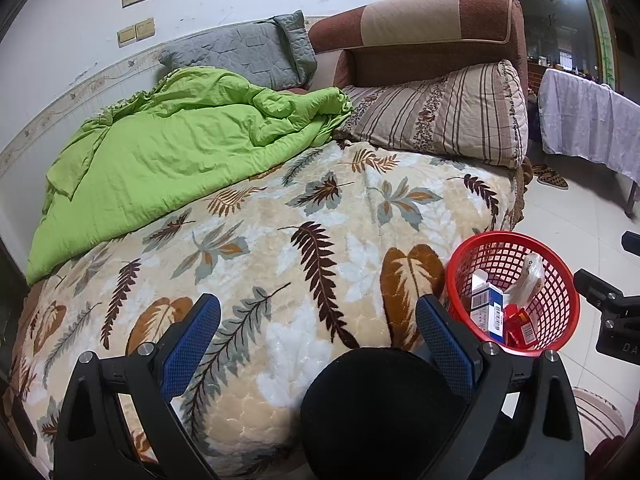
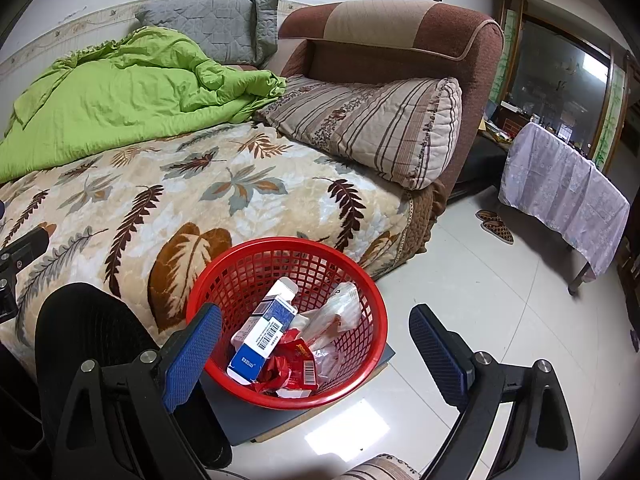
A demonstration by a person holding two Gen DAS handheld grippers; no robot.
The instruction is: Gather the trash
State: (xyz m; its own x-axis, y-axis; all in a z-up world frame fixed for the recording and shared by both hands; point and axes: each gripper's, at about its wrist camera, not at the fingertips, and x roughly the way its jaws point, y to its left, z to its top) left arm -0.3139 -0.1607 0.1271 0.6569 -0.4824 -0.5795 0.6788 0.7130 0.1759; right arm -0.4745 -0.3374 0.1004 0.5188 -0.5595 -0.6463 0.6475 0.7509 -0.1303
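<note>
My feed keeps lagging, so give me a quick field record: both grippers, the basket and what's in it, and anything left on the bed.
left gripper: open, empty, over the leaf-print blanket
right gripper: open, empty, above the red basket
basket position: beside the bed, on a flat grey board
basket contents: blue-and-white carton, red wrappers, clear plastic packet
bed: green quilt, striped pillow, grey pillow
loose trash on bed: none visible
</note>
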